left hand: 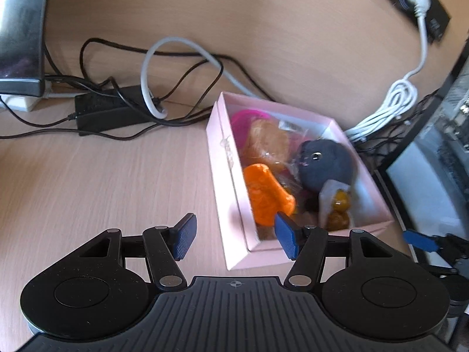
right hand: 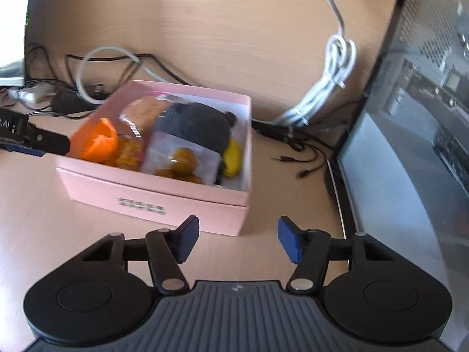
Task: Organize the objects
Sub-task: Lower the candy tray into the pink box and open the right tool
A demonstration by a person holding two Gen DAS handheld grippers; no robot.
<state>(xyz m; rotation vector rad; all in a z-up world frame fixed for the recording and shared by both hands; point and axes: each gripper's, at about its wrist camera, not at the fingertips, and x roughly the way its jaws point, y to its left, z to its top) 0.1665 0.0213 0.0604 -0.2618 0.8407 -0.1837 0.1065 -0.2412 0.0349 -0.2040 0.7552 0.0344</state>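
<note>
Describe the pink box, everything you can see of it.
The pink box is a shallow rectangular tray that looks like cardboard, white inside, open-topped, with a printed label on its long side. It sits flat on the wooden desk, packed with toys: an orange plastic piece, a dark plush, a bagged brown figure.

One pink box (right hand: 187,196), perhaps five toys (right hand: 193,129)

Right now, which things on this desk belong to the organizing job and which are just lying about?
Job:
- pink cardboard box
- orange plastic toy
- dark grey plush toy
- bagged brown figure
- yellow toy

Lying about:
- coiled white cable
- black power adapter
- tangled black wires
</note>
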